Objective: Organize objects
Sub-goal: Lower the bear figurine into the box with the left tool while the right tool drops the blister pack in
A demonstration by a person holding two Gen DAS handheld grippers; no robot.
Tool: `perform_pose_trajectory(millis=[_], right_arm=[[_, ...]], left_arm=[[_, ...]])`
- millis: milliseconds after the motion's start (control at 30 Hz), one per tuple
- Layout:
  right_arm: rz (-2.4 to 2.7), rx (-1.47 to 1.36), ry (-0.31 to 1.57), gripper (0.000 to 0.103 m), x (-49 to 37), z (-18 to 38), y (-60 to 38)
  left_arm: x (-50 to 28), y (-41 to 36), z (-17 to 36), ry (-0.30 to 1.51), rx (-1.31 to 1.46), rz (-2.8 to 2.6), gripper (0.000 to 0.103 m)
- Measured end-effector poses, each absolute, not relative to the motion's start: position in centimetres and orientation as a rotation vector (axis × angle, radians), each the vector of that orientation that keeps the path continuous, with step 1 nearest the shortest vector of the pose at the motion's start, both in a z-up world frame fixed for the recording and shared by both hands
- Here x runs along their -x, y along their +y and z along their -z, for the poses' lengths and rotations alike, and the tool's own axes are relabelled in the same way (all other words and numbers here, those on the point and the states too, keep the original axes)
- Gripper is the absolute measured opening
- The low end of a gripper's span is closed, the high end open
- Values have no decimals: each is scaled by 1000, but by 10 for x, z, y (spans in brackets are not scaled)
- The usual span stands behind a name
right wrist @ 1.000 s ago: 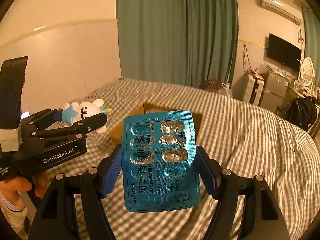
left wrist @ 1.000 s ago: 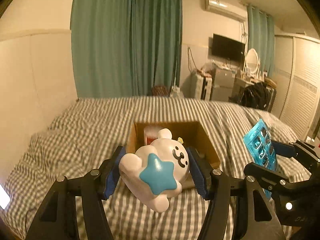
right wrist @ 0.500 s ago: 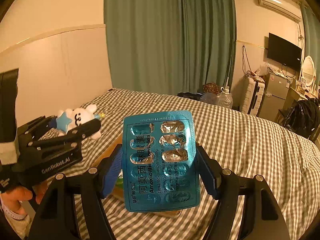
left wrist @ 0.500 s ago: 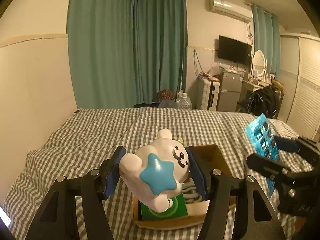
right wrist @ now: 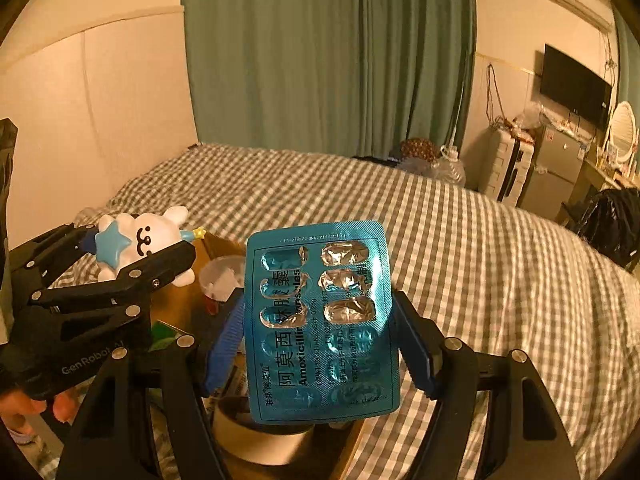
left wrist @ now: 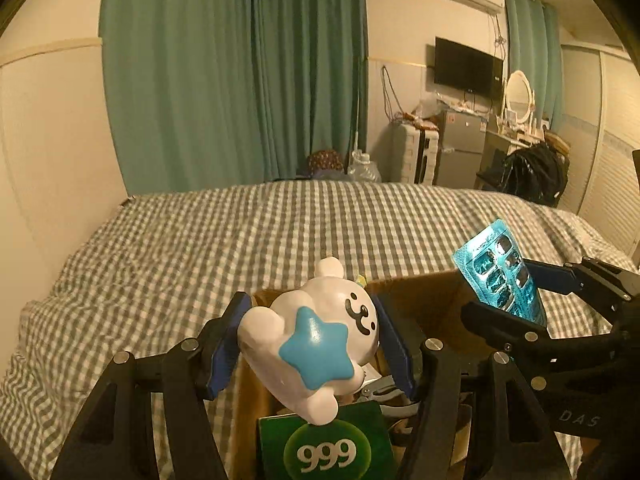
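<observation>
My left gripper (left wrist: 312, 344) clamps the white toy (left wrist: 316, 340) with its blue star, holding it over the open box (left wrist: 424, 304) on the checked bed (left wrist: 280, 224). My right gripper (right wrist: 320, 344) pinches the blue blister pack (right wrist: 320, 320) upright, also above the box. Under the toy lies a green packet (left wrist: 328, 448) marked 999; tape (right wrist: 260, 440) sits below the pack.

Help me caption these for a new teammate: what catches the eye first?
The white toy with a blue star, clamped in the left hand-held gripper above the cardboard box on the checked bed. Then the blue blister pack, upright in the right hand-held gripper, several pockets already emptied.
</observation>
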State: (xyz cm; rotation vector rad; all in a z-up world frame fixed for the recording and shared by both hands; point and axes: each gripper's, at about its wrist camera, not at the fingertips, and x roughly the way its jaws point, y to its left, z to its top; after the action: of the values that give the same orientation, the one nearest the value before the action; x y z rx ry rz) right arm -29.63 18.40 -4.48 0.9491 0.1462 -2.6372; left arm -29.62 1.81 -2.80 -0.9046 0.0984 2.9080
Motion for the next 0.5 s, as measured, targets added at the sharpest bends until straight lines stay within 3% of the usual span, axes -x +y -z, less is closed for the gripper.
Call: perform_pose_trajectory(millis=[500], right_arm=[[2637, -1044, 127, 71, 294, 73, 184]], left_arm=[[300, 21, 72, 95, 1056, -2843, 64]])
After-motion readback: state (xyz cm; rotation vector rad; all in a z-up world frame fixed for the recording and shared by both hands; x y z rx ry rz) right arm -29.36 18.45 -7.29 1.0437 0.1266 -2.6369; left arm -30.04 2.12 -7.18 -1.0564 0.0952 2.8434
